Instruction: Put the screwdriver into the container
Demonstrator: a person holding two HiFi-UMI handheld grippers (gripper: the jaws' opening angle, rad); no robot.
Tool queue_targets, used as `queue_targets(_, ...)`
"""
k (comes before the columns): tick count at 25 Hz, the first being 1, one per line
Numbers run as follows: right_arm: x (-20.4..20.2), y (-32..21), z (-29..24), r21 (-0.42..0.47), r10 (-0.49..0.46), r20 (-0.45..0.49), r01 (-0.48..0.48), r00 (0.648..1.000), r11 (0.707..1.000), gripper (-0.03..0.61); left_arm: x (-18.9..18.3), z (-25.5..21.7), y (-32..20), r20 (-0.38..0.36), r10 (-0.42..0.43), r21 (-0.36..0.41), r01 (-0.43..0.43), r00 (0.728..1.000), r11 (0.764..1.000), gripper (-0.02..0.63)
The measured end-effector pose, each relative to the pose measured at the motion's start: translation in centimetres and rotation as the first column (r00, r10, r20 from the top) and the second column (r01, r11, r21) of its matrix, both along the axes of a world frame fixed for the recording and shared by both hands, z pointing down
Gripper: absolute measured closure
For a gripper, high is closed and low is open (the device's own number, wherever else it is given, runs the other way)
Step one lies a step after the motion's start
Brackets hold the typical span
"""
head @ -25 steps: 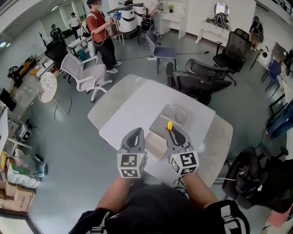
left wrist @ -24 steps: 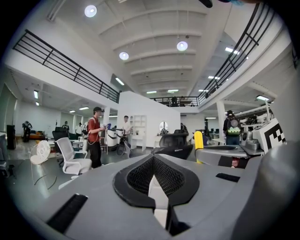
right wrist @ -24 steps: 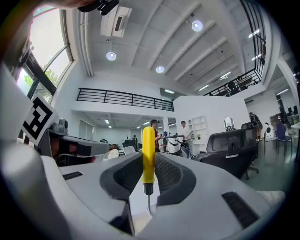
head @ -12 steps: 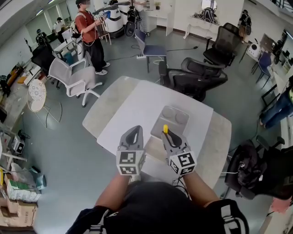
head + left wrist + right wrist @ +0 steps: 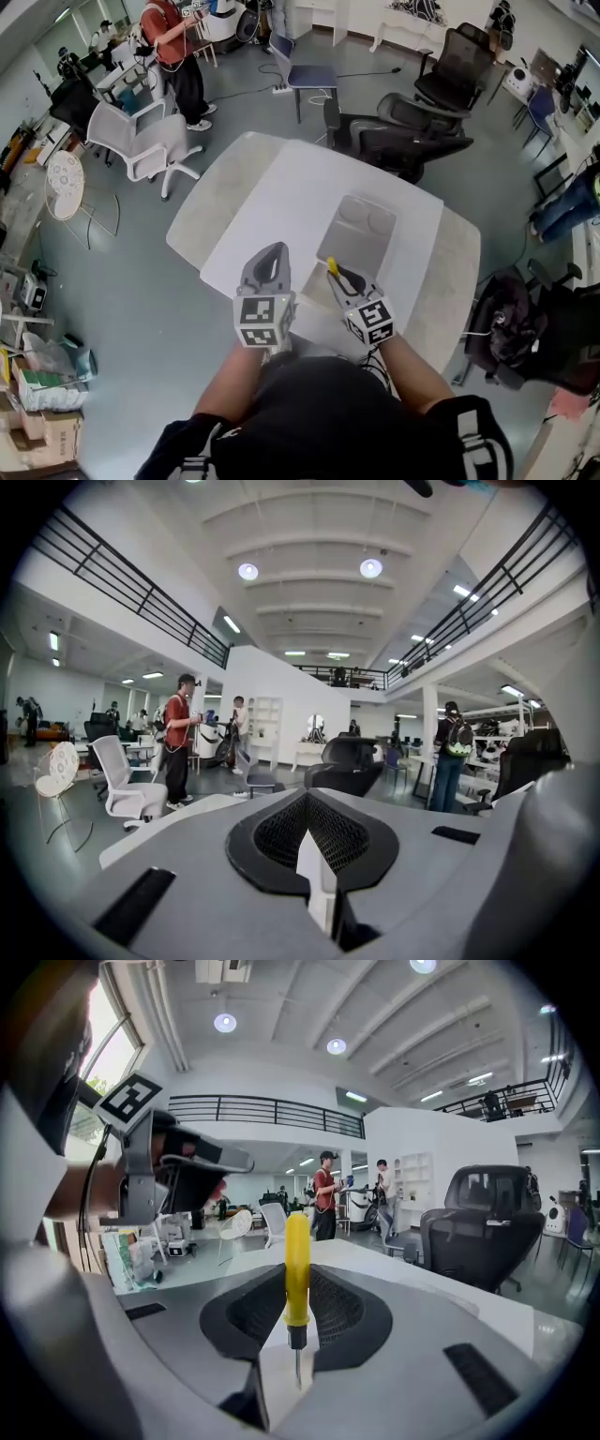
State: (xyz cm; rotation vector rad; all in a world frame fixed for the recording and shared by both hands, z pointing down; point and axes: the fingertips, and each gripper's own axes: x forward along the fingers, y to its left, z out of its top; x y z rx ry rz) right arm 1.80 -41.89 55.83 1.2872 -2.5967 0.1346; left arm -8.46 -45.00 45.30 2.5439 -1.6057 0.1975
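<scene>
A screwdriver (image 5: 332, 267) with a yellow handle (image 5: 297, 1265) stands upright between the jaws of my right gripper (image 5: 343, 276), which is shut on it, thin metal tip pointing down. It hangs over the near end of the container, a flat grey tray (image 5: 361, 246) on the white table (image 5: 281, 202), with two round wells at its far end. My left gripper (image 5: 272, 256) hovers to the left of the tray, over the table's near edge. Its jaws (image 5: 309, 808) meet with nothing between them.
Black office chairs (image 5: 403, 141) stand just beyond the table and a white chair (image 5: 141, 141) at the far left. A person (image 5: 173, 47) stands at the back left. A dark bag (image 5: 506, 328) lies on the floor to the right of the table.
Both grippers have come closer to me and lower. The right one has sunk with the screwdriver to the tray's near end. Both grips look unchanged.
</scene>
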Motion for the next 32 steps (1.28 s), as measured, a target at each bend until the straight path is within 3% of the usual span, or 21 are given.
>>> queue_targets(5,-1.0,-0.2,4.4,-0.087,-0.052,-0.086,0.044,0.995,0.995,0.508,-1.3,0.2,-0.8,-0.015,-0.008,-0.01,0.007,1.0,1.0,0.601)
queue_targets(12,-1.0,-0.6,7.8,-0.162,-0.066,-0.117,0.046,0.991,0.986,0.508,-2.1,0.5,-0.6,-0.007,-0.018,-0.018,0.018,1.0,1.0,0.601)
queue_targets(21,-1.9,0.0,11.8,-0.272,-0.183,-0.225,0.118,0.957,0.955,0.508,-3.8,0.8,0.2,0.008,-0.063,-0.023,0.063,0.998,0.998,0.601)
queue_targets(32,-3.6,2.1,16.6,-0.451,-0.373,-0.356,0.192,0.857,0.871,0.508,-5.6,0.9,0.7,0.004,-0.102,-0.024,0.102,0.995,0.994,0.601)
